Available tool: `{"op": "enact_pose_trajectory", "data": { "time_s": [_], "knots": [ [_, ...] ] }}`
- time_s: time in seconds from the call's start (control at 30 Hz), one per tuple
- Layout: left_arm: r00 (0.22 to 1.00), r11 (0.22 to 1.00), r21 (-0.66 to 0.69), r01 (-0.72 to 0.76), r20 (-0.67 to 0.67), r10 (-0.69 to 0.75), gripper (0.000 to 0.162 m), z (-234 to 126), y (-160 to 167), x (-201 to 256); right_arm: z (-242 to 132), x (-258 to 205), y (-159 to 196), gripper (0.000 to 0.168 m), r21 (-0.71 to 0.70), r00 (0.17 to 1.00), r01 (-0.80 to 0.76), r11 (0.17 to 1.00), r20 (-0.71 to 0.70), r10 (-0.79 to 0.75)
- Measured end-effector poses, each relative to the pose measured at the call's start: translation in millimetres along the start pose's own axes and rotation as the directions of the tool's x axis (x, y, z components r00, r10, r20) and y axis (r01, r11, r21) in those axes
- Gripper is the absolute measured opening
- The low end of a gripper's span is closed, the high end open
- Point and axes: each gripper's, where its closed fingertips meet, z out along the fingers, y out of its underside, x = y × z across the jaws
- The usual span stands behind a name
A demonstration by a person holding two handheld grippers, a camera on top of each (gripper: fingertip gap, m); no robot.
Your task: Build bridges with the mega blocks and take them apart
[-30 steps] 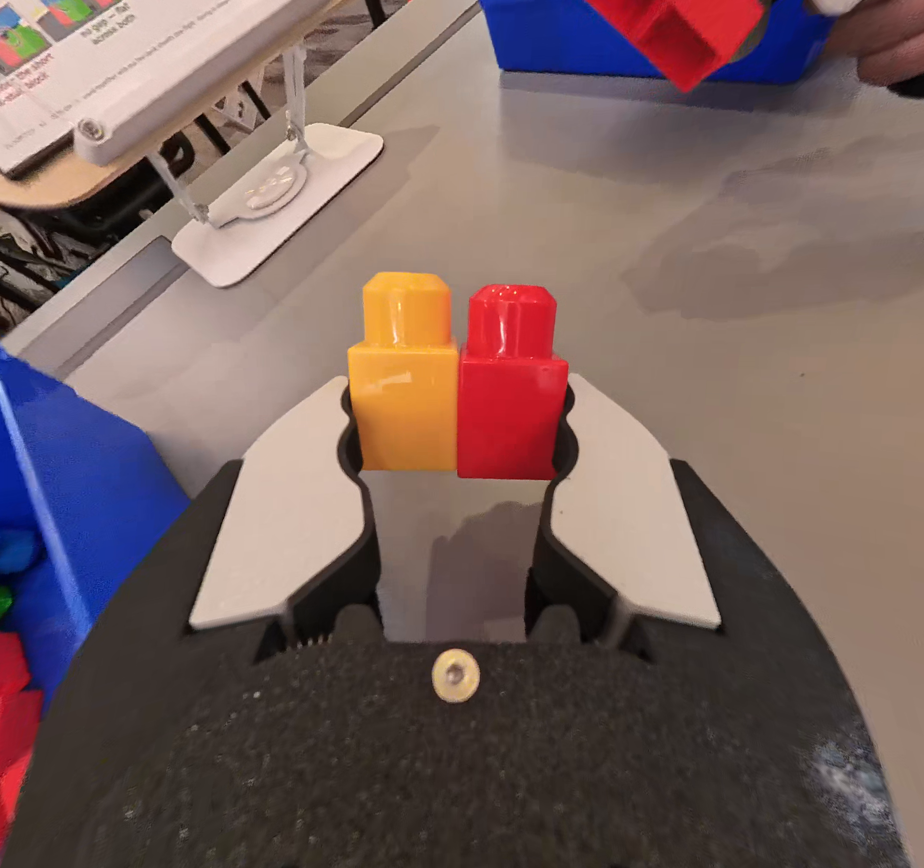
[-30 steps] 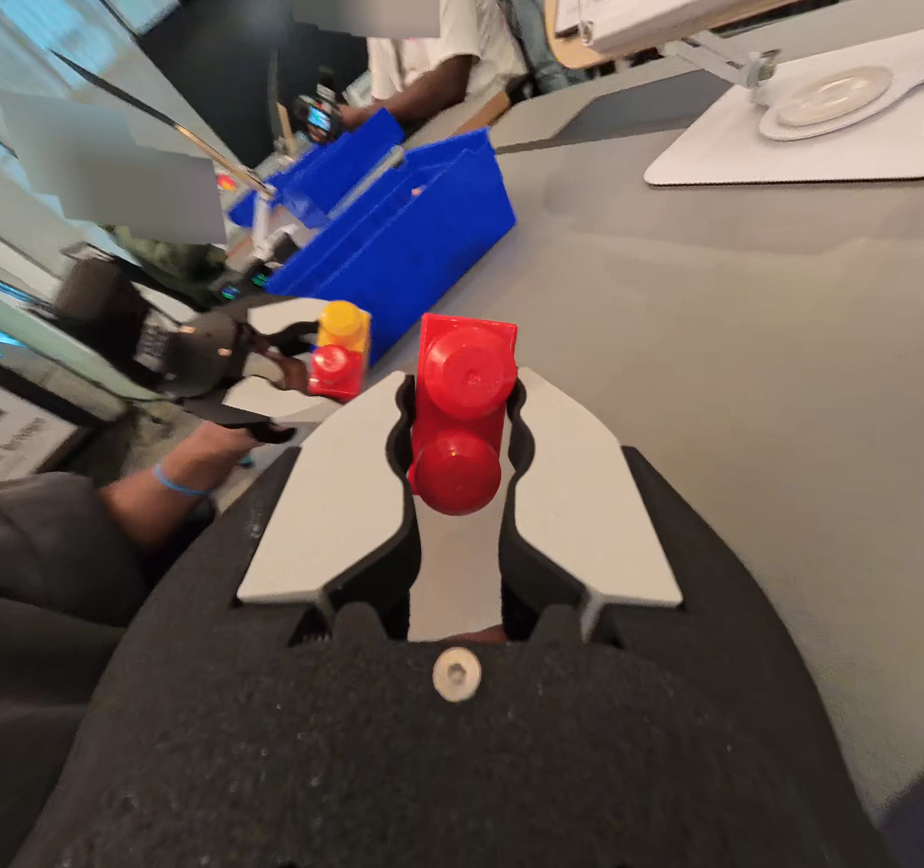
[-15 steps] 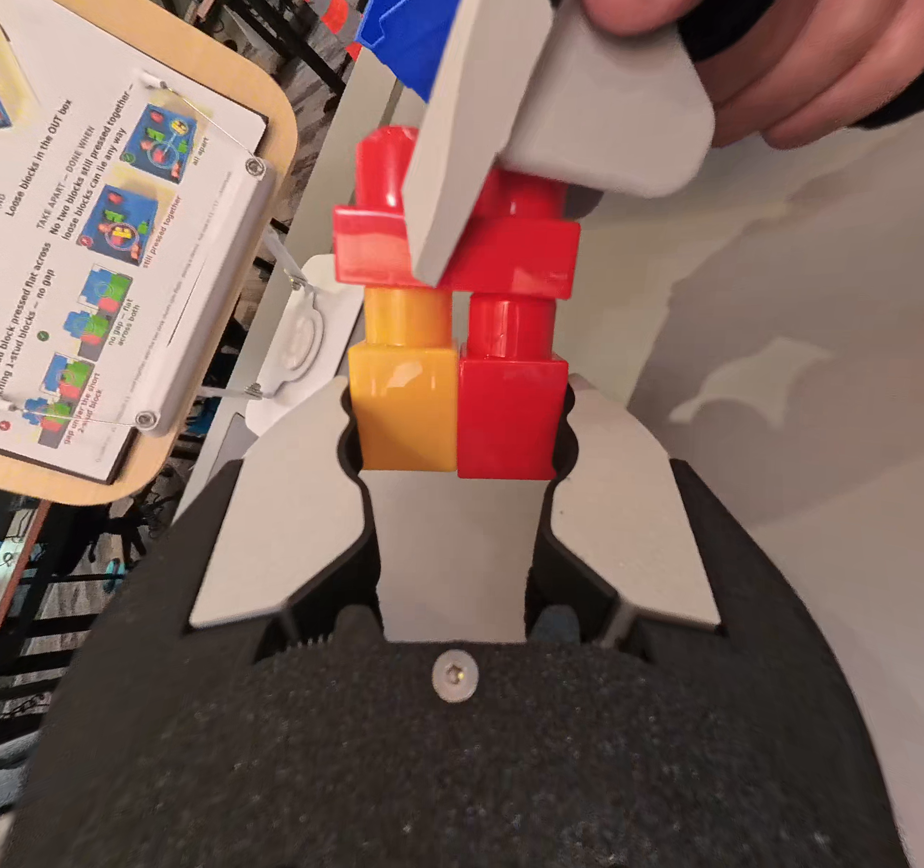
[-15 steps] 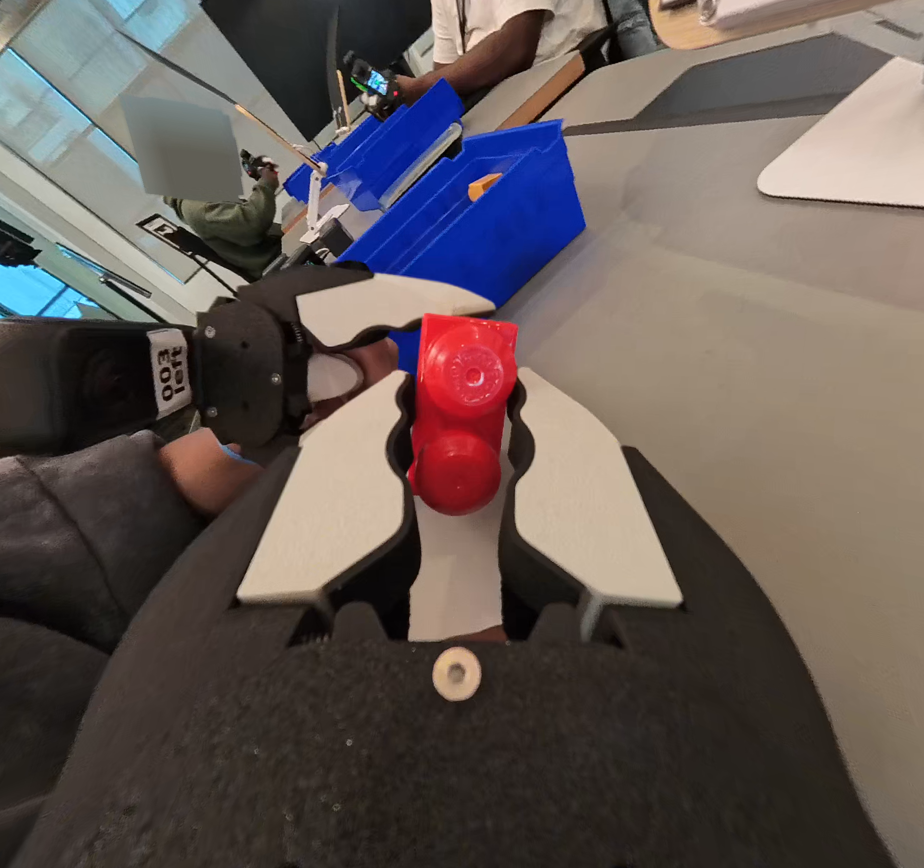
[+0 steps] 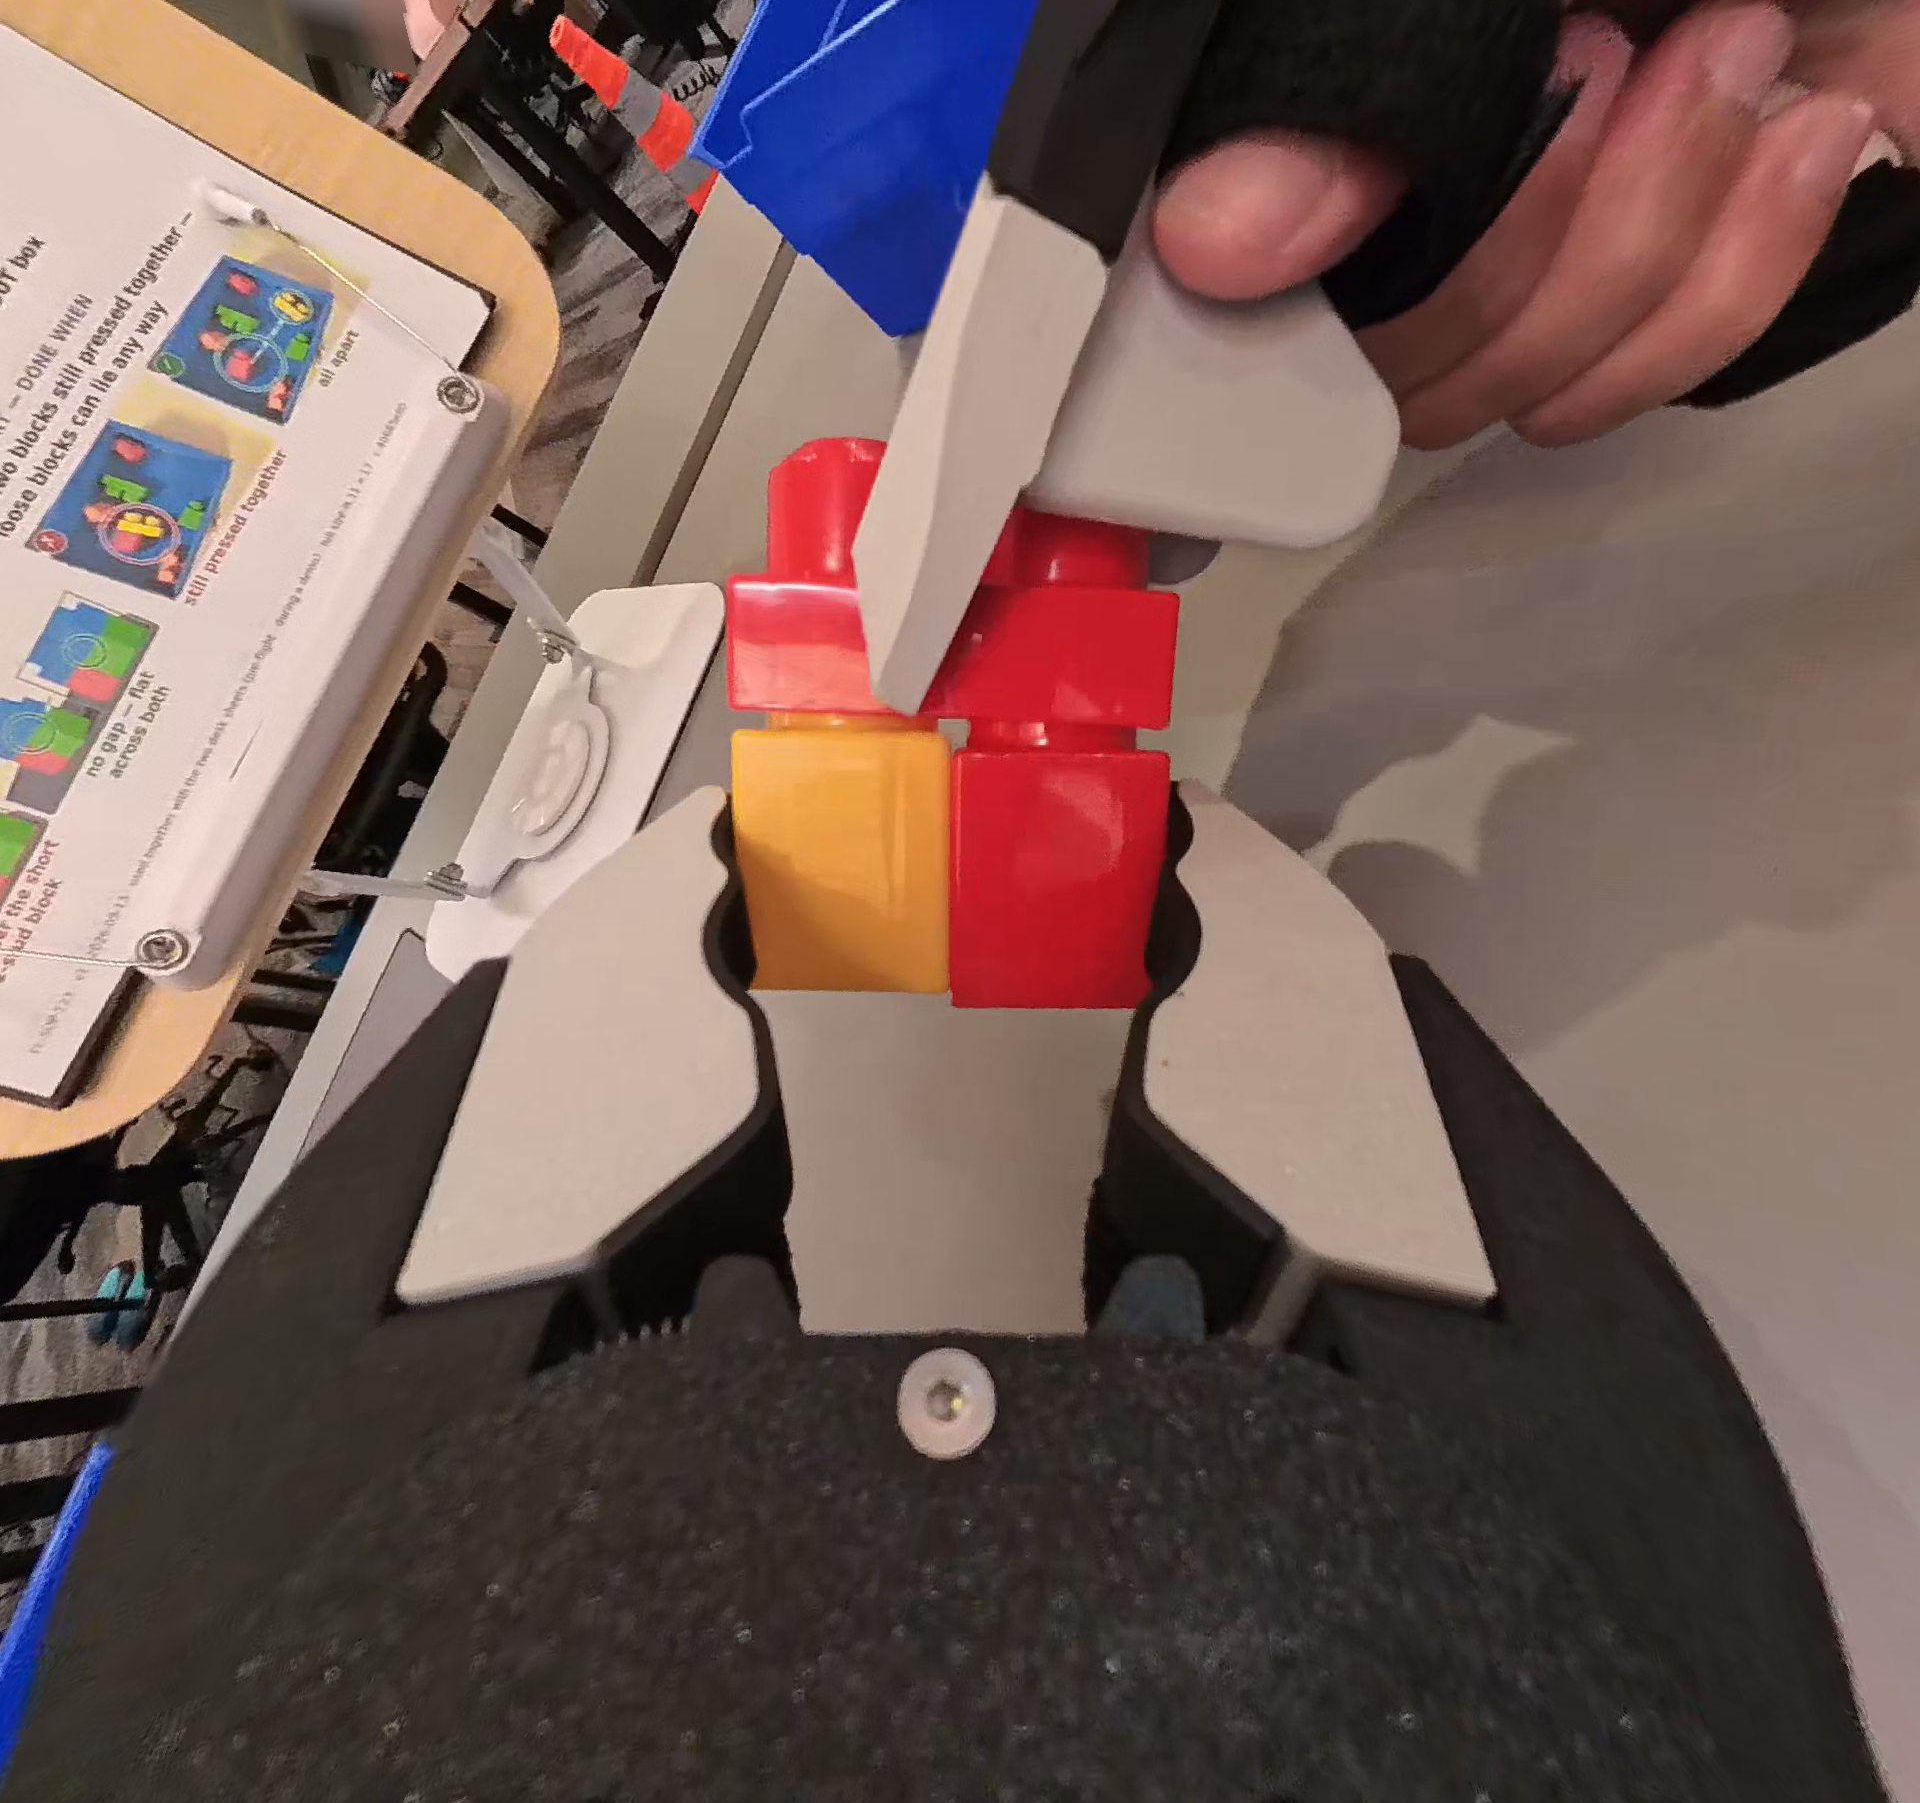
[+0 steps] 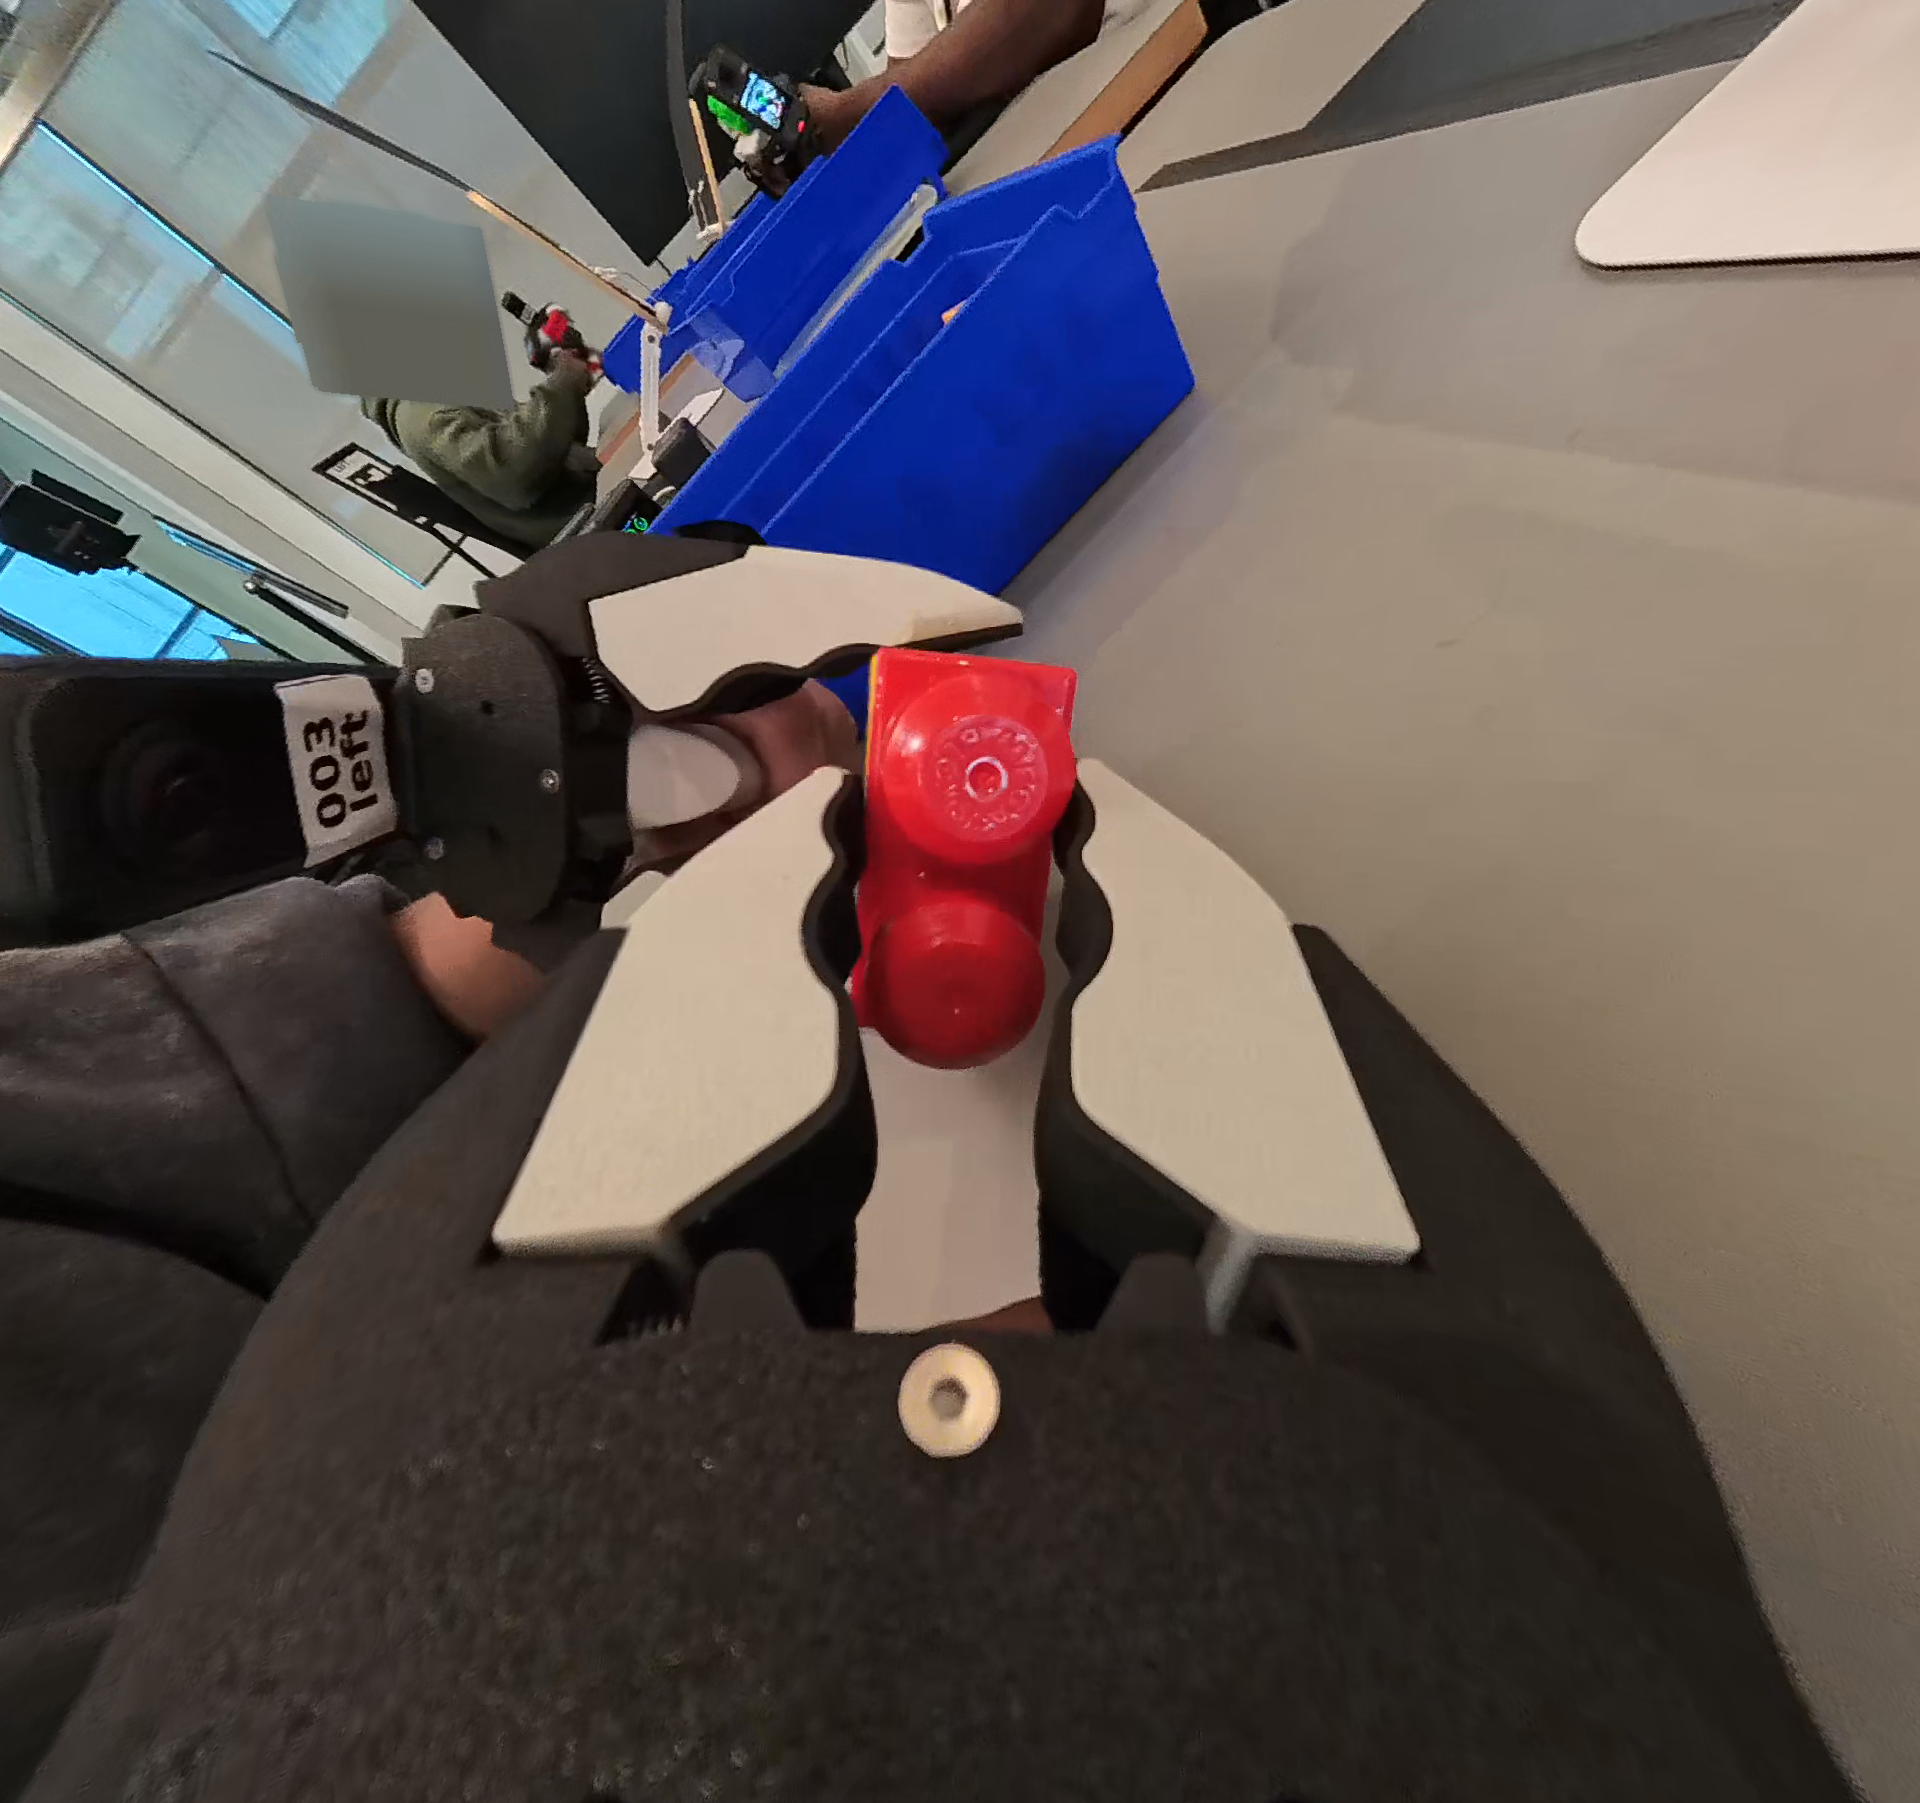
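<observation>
My left gripper [image 5: 948, 880] is shut on a yellow one-stud block [image 5: 840, 860] and a red one-stud block [image 5: 1055, 880], held side by side above the grey table [image 5: 1610, 818]. A red two-stud block [image 5: 1060, 647] sits across their tops, pressed down on their studs. My right gripper [image 6: 956, 860] is shut on that red two-stud block [image 6: 961, 839] from above; it also shows in the left wrist view [image 5: 1039, 506]. The left gripper shows at the left of the right wrist view [image 6: 727, 652]. The two lower blocks are almost hidden there.
A blue bin [image 5: 883, 112] stands at the far side of the table and another blue bin [image 6: 935, 434] shows in the right wrist view. An instruction board on a white stand [image 5: 208, 558] is at the left. Other people work at tables behind. Left and right tips are no more than a few centimetres apart.
A second ago the red two-stud block was apart, up at the far right. It came over the two held blocks and has now gone down onto their studs, closing the gap.
</observation>
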Motion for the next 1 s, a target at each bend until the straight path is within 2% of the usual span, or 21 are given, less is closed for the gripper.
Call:
{"op": "enact_pose_trajectory", "data": {
  "time_s": [0.43, 0.53, 0.67, 0.77, 0.83, 0.9, 0.93, 1.0],
  "knots": [
    [1.0, 1.0, -0.017, -0.009, -0.001, 0.009, 0.074, 3.9, 4.6, 6.8, 3.3, 5.9, 9.6, 0.036, -0.002, 1.0, -0.019, 1.0, 0.014, 0.02],
    [1.0, 1.0, -0.011, 0.002, -0.018, -0.002, 0.074, 4.8, 7.4, 6.5, 4.9, 8.2, 7.9, 0.036, 0.024, 0.999, -0.033, 0.999, 0.018, 0.033],
    [1.0, 1.0, -0.018, 0.013, 0.005, -0.013, 0.076, 1.3, 1.5, 0.0, 0.7, 6.6, 0.5, 0.035, 0.078, 0.99, -0.111, 0.991, 0.1, 0.103],
    [1.0, 0.999, -0.043, 0.025, 0.015, -0.024, 0.084, -7.8, 2.5, -6.2, -7.1, 9.6, -3.8, 0.035, 0.113, 0.989, -0.116, 0.987, 0.101, 0.105],
    [0.996, 0.995, -0.027, 0.092, -0.017, -0.093, 0.087, -17.3, 3.3, -7.4, -13.0, 5.8, -8.3, 0.035, 0.143, 0.99, -0.093, 0.985, 0.114, 0.077],
    [0.955, 0.962, 0.028, 0.273, -0.127, -0.268, 0.086, -26.4, -0.6, -2.3, -16.3, -0.7, -11.5, 0.035, 0.177, 0.991, -0.06, 0.982, 0.127, 0.038],
    [0.9, 0.916, 0.051, 0.397, -0.215, -0.378, 0.086, -30.0, -4.2, 2.0, -16.6, -2.1, -12.0, 0.035, 0.19, 0.992, -0.047, 0.981, 0.12, 0.024],
    [0.722, 0.778, 0.046, 0.626, -0.41, -0.557, 0.086, -36.1, -11.3, 9.6, -17.2, -8.0, -13.9, 0.035, 0.218, 0.991, -0.033, 0.975, 0.134, 0.004]
  ]
}}
